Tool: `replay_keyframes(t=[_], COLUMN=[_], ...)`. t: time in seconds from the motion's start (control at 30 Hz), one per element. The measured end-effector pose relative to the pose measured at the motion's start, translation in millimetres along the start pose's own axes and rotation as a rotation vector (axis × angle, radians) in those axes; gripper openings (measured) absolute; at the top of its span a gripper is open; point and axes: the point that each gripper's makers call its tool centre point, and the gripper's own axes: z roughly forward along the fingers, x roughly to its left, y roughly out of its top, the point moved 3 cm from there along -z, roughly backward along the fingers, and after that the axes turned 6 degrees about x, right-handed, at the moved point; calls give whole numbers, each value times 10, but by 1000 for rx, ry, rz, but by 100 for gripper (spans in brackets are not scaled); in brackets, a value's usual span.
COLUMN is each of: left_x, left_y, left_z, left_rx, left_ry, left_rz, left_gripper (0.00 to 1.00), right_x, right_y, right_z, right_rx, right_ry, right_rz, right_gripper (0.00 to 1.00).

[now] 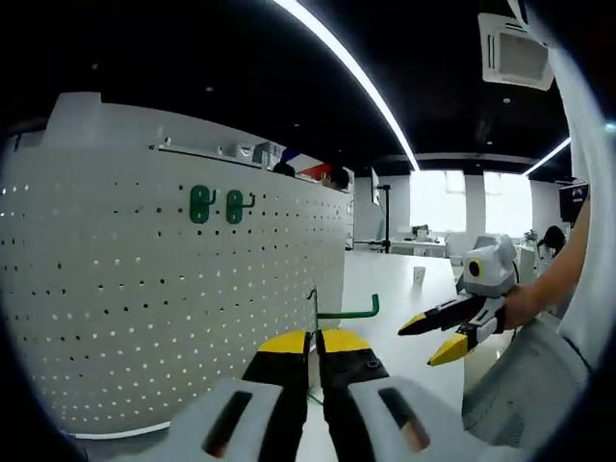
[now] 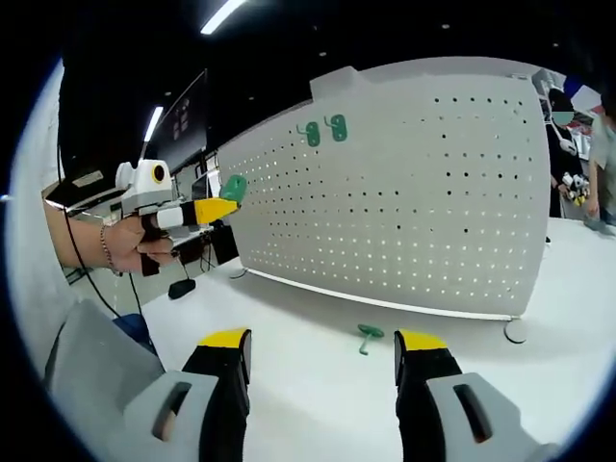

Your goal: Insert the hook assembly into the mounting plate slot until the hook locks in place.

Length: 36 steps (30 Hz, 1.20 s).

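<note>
Green metal hook assembly (image 1: 339, 313) clamped between left gripper (image 1: 315, 344) jaws, near white perforated mounting plate (image 1: 144, 289). Right gripper (image 2: 322, 342) jaws spread, nothing between them, above white table (image 2: 318, 404); second green hook (image 2: 368, 334) lies there. Two green hooks (image 1: 216, 204) already hang on plate.

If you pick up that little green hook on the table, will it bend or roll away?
The green hook looks like a thin rod on a flat base, so it's probably light and stiff, not floppy. Lying on the smooth white table, it might slide when nudged, but its bent shape likely stops it rolling. The right gripper is open, not touching it.
</note>
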Motion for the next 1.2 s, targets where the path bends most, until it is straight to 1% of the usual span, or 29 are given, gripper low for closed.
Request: replay_keyframes(t=[0.13, 0.23, 0.27, 0.3, 0.33, 0.37, 0.4, 0.43, 0.47, 0.57, 0.67, 0.93, 1.0, 1.2], left_x=[1, 7, 8, 8, 10, 10, 9, 10, 13, 1, 2, -8, -2, 1], left_y=[-11, -11, -7, -6, -10, -13, -15, -19, -28, -31, -41, -47, -50, -53], left_z=[3, 13, 17, 20, 26, 29, 32, 34, 36, 42, 47, 43, 40, 32], left_rx=[6, 4, 4, 4, 5, 6, 7, 8, 10, 11, 13, 14, 13, 12], left_ry=[7, 10, 13, 13, 13, 14, 14, 14, 14, 12, 13, 17, 17, 24], left_rz=[4, 4, 6, 5, 4, 5, 8, 6, 4, 2, 4, 5, 3, 3], left_gripper=[3, 3, 3, 3, 3, 3, 3, 3, 3, 3, 3, 3, 3, 3], right_x=[6, 36, 44, 55, 76, 93, 129, 145, 161, 220, 258, 330, 358, 443], right_y=[26, 85, 127, 155, 232, 281, 363, 405, 441, 561, 631, 681, 708, 780], right_z=[4, -12, -29, -38, -53, -70, -99, -115, -129, -168, -191, -120, -93, 33], right_rx=[-6, -22, -40, -59, -108, -137, -186, -210, -230, -292, -322, -317, -326, -324], right_ry=[2, 3, -1, 6, 16, 23, 41, 47, 52, 84, 98, 124, 141, 161], right_rz=[-3, -16, -30, -23, -13, -8, -6, -10, -15, 6, 8, 4, 16, 13], right_gripper=[58, 57, 56, 56, 56, 57, 57, 58, 58, 59, 60, 60, 61, 61])
